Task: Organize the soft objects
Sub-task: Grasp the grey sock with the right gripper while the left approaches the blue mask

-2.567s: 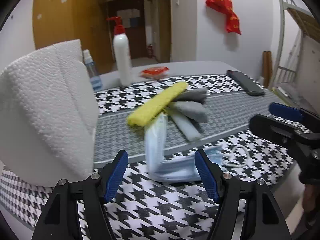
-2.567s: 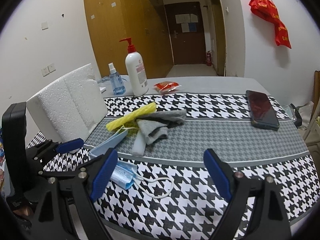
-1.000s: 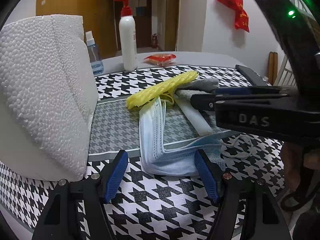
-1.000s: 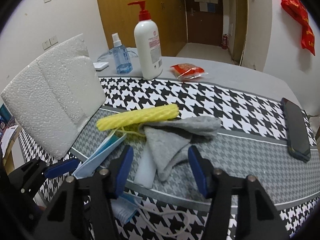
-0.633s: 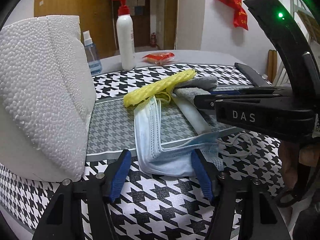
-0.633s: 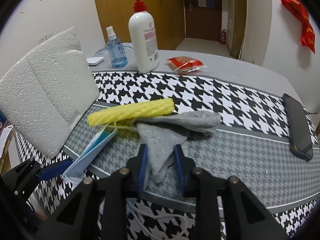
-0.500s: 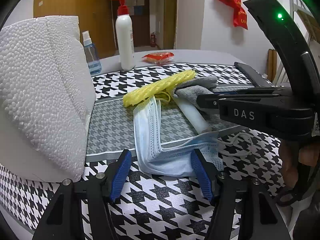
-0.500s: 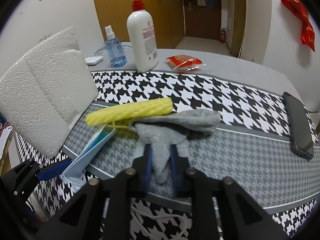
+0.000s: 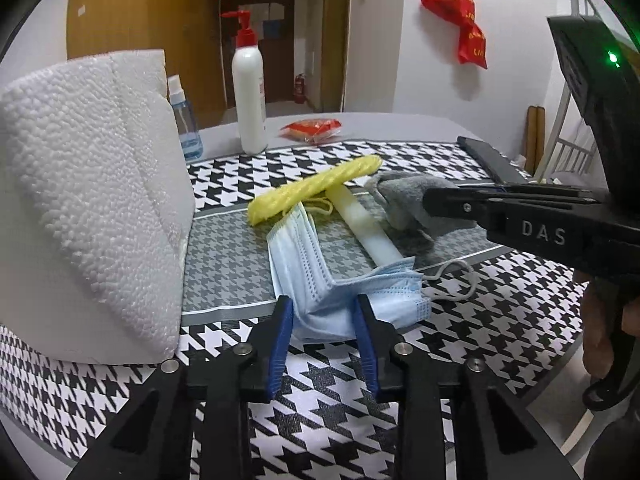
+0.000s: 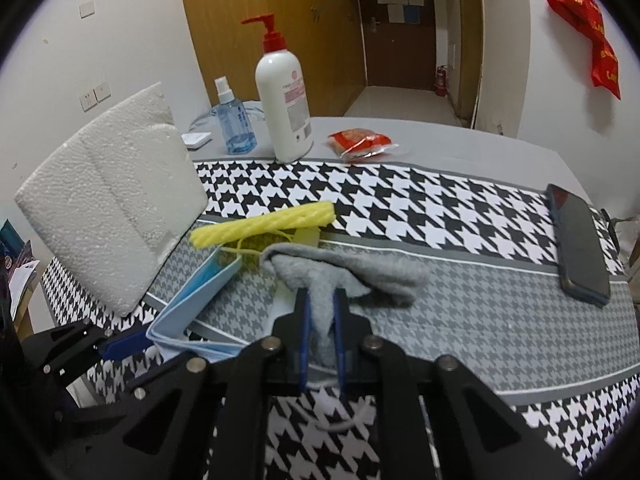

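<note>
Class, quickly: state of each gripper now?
Left gripper: just been closing around the blue face mask.
Right gripper: shut on the grey cloth.

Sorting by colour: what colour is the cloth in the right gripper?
Grey cloth, clearest in the right wrist view.

Foam block (image 9: 92,200) stands left of the masks (image 9: 340,292). Net sleeve (image 9: 312,192) lies behind them, cloth (image 10: 344,276) to their right. Phone (image 10: 576,240) lies far right.
</note>
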A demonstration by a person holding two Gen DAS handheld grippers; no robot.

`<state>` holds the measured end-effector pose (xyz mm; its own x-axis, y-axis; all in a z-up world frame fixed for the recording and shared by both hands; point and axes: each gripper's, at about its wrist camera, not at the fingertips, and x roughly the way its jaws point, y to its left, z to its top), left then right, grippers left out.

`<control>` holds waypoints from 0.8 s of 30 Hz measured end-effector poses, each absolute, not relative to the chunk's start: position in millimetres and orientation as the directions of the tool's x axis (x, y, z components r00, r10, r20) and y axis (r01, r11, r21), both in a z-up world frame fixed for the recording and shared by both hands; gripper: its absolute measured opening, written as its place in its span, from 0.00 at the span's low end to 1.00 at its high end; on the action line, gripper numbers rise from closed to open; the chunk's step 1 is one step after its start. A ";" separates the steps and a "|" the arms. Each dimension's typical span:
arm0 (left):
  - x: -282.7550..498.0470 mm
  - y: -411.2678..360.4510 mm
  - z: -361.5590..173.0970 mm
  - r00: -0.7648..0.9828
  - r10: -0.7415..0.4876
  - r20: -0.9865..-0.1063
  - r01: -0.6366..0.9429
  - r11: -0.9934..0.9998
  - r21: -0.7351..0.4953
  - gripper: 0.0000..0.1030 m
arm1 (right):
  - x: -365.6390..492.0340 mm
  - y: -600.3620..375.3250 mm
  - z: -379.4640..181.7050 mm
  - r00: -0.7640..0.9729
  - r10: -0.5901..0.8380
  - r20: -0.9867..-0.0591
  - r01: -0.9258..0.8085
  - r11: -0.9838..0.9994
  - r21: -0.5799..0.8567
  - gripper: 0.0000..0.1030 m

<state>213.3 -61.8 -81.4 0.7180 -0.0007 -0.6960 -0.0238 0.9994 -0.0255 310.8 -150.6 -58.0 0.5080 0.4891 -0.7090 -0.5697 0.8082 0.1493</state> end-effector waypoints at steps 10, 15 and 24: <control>185.9 -67.3 -60.7 0.751 -0.008 -0.660 -0.009 1.000 -0.022 0.25 | 276.7 -178.1 -37.0 0.554 0.493 -0.671 -0.544 0.824 0.156 0.13; 170.4 -70.6 -53.5 0.760 -0.019 -0.650 0.000 1.000 -0.029 0.24 | 258.8 -190.6 -29.3 0.574 0.491 -0.656 -0.533 0.832 0.156 0.13; 152.6 -74.0 -54.6 0.755 -0.014 -0.655 -0.004 1.000 -0.026 0.24 | 232.1 -210.5 -25.8 0.597 0.479 -0.644 -0.514 0.844 0.151 0.13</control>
